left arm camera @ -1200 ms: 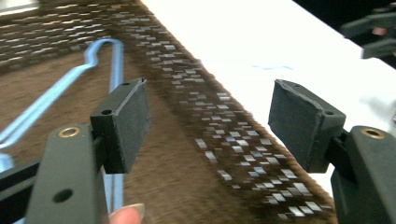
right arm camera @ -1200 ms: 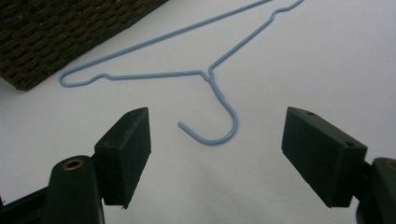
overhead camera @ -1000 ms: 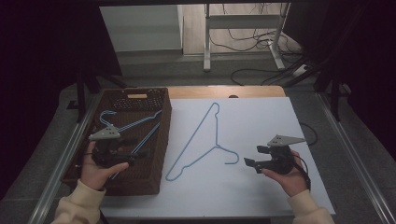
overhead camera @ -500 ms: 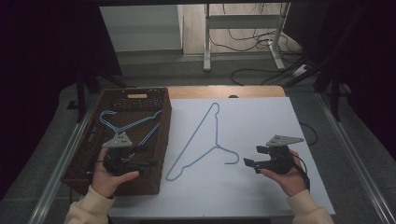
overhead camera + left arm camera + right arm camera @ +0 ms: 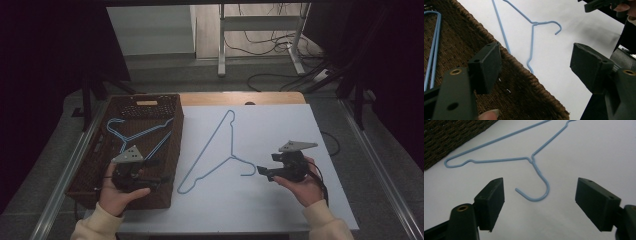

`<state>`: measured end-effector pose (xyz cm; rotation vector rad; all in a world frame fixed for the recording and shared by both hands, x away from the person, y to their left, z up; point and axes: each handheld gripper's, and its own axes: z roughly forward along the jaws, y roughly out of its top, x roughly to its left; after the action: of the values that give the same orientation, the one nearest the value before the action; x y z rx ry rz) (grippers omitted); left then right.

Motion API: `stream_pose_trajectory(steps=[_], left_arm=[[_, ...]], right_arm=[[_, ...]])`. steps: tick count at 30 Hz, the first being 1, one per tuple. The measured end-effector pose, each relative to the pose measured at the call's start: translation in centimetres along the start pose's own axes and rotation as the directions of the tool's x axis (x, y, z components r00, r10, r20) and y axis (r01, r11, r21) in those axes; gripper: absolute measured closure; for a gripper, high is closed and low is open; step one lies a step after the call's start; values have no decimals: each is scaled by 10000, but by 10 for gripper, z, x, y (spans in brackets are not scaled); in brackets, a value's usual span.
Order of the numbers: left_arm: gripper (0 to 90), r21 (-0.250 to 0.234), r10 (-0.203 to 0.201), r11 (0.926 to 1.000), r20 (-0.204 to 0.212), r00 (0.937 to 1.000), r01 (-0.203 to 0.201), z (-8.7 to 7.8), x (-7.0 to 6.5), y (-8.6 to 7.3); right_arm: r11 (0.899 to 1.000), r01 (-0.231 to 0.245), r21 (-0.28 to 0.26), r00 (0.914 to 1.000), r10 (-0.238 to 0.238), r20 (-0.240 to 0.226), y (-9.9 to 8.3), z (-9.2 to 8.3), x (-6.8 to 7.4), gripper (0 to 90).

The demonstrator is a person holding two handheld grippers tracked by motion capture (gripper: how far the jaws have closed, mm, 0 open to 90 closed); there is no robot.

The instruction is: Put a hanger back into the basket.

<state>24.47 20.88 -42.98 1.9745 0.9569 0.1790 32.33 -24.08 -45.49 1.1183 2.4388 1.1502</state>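
A white table (image 5: 280, 200) fills the centre of the high view. At its left sits a brown basket (image 5: 150, 105) holding blue hangers (image 5: 131, 136). Another hanger (image 5: 215, 145) lies mid-frame. Left gripper (image 5: 159, 179), lower left, and right gripper (image 5: 261, 173), lower right, both gape wide, empty.

Around the table: sheet, rails, floor, cables

A white sheet (image 5: 280, 130) covers most of the table (image 5: 240, 98), whose wooden edge shows as a brown strip on the far side. A grey metal rail runs along the left side (image 5: 70, 180) and another along the right side (image 5: 380, 170). Beyond the table is a grey floor (image 5: 150, 75). On it stands a white metal frame (image 5: 221, 40), with black cables (image 5: 260, 47) lying loose near its legs. Dark curtains hang at the left (image 5: 45, 75) and the right (image 5: 390, 60).
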Motion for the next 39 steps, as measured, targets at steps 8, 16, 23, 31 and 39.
stream_pose_trajectory(steps=[8, 16, 23, 31, 39], left_arm=[[252, 25, 69, 10000, 57, 10000, -70, 0, -3, 0], [248, 143, 204, 9997, 165, 9997, -206, 5, -9, -1], [249, 185, 293, 9994, 250, 9993, -298, 7, -13, -1], [249, 221, 274, 9994, 247, 9993, -279, 8, -13, -1], [249, 248, 288, 9993, 220, 9993, -293, 8, -13, -1]], right_arm=[[9953, 235, 944, 9994, -210, -275, 18, 24, 5, 504], [9669, 538, 2493, 9984, -472, -324, 25, 63, 7, 832], [9410, 676, 3317, 9977, -604, -317, 23, 82, 7, 899], [9329, 757, 3521, 9971, -708, -270, 21, 83, 7, 899], [9173, 844, 3891, 9964, -811, -248, 17, 85, 6, 899]])
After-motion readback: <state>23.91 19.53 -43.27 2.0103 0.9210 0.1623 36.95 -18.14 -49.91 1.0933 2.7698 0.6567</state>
